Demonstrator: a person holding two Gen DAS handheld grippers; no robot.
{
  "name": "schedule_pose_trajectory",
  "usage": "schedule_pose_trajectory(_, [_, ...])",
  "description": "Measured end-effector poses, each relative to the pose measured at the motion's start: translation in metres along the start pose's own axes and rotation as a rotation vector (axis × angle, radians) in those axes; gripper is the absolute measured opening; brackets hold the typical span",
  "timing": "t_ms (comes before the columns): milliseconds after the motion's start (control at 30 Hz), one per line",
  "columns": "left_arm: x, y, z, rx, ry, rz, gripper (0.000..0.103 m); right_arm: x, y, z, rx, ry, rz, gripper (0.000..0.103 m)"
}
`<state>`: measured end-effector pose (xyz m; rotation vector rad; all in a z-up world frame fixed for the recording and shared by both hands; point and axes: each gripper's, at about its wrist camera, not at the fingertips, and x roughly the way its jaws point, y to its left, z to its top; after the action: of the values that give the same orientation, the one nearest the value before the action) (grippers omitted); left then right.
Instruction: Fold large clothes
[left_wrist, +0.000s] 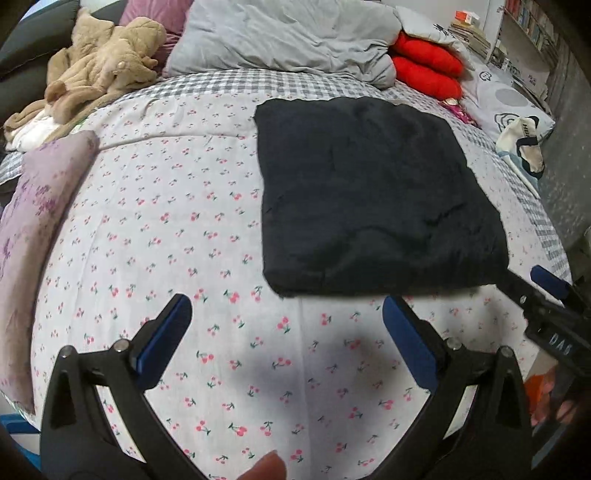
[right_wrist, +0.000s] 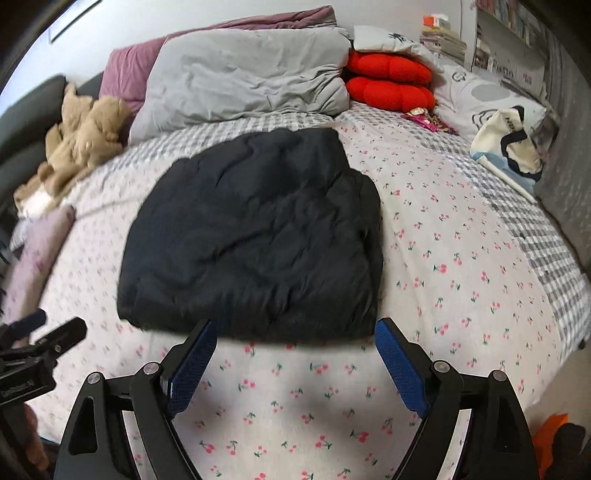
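Observation:
A dark navy garment (left_wrist: 369, 199) (right_wrist: 255, 236) lies folded into a rough square on the cherry-print bed sheet (left_wrist: 166, 221). My left gripper (left_wrist: 286, 300) hovers open over the sheet just short of the garment's near left corner, nothing between its blue pads. My right gripper (right_wrist: 296, 324) is open too, its tips on either side of the garment's near edge and above it, not touching. In the left wrist view the right gripper (left_wrist: 546, 291) shows at the right edge. The left gripper (right_wrist: 48, 328) appears at the left edge of the right wrist view.
At the head of the bed sit a folded grey duvet (left_wrist: 280, 37) and two red cushions (left_wrist: 424, 70). A tan plush garment (left_wrist: 99, 62) is heaped at the far left. A lilac floral cloth (left_wrist: 33, 221) runs along the left edge. A white bag (left_wrist: 521, 147) rests at the right.

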<state>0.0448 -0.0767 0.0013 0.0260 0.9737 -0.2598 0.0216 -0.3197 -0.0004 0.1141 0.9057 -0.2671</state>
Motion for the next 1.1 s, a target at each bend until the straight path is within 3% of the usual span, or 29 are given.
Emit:
schedule_pose_trajectory(167, [0.007, 0.001, -0.01, -0.031, 0.032, 0.002, 0.102, 0.003, 0.012, -0.009, -0.007, 0.028, 0.013, 0.089])
schedule_pose_trajectory(333, [0.004, -0.008, -0.01, -0.011, 0.007, 0.004, 0.102, 0.005, 0.016, -0.012, -0.03, 0.026, -0.062, 0.089])
schedule_pose_trajectory(1100, [0.01, -0.024, -0.01, 0.003, 0.024, -0.011, 0.102, 0.01, 0.008, -0.012, -0.003, 0.044, -0.067, 0.089])
